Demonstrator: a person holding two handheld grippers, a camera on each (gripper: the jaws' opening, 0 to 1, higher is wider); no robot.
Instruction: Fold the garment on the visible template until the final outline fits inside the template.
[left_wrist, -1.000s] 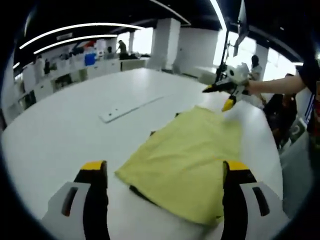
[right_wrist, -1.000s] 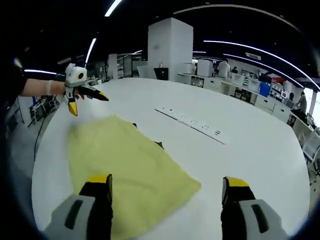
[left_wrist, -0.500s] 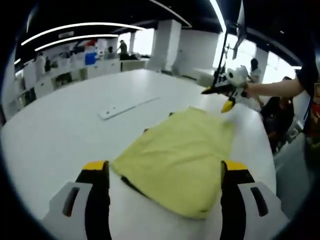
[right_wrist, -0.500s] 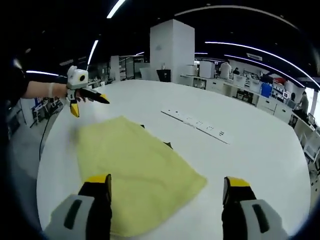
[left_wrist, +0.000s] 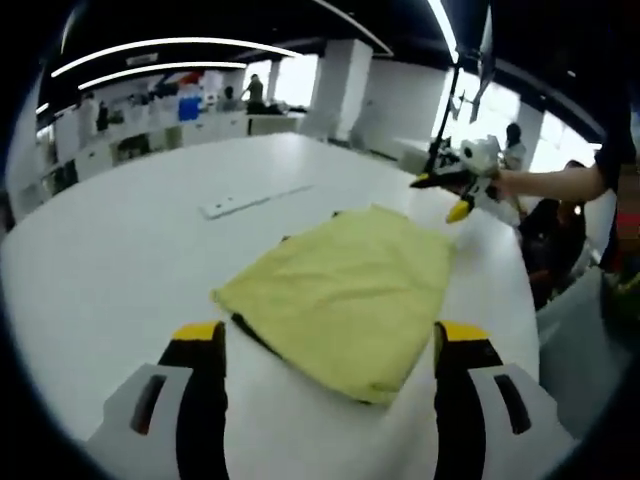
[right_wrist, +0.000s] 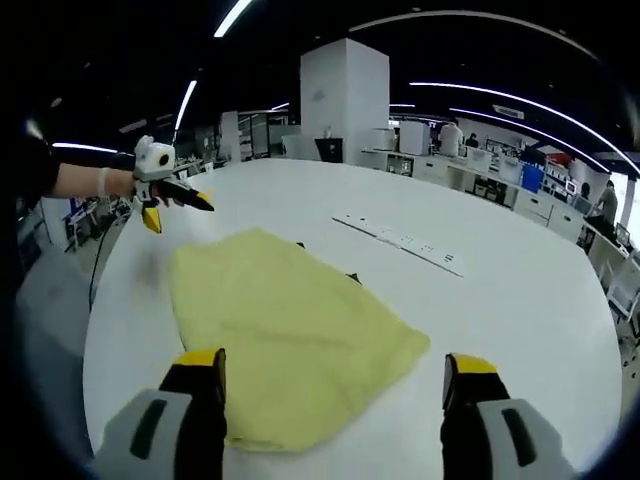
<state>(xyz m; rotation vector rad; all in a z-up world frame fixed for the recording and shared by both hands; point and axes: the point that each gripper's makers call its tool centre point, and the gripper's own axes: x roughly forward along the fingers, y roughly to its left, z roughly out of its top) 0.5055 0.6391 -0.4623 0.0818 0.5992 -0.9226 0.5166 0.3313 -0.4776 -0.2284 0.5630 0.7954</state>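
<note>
A yellow garment (left_wrist: 340, 290) lies folded flat on the white table (left_wrist: 110, 260). Dark slivers of the template (left_wrist: 252, 334) peek from under its near left edge. My left gripper (left_wrist: 328, 342) hovers open above the garment's near end, holding nothing. Across the garment, a hand holds my right gripper (left_wrist: 452, 190) off the far corner with jaws apart. In the right gripper view the garment (right_wrist: 290, 335) spreads ahead of my open right gripper (right_wrist: 335, 362). Template corners (right_wrist: 352, 277) show at its far side, and the left gripper (right_wrist: 172, 198) hangs beyond its left end.
A white power strip (left_wrist: 250, 200) (right_wrist: 400, 242) lies on the table past the garment. The table's curved edge (left_wrist: 530, 300) runs close to the garment's right side, with seated people beyond it. Counters and cabinets (right_wrist: 480, 165) line the room's back.
Both cameras have drawn back a little, so the garment sits farther from each pair of jaws. The garment itself lies as before. Both grippers stay open.
</note>
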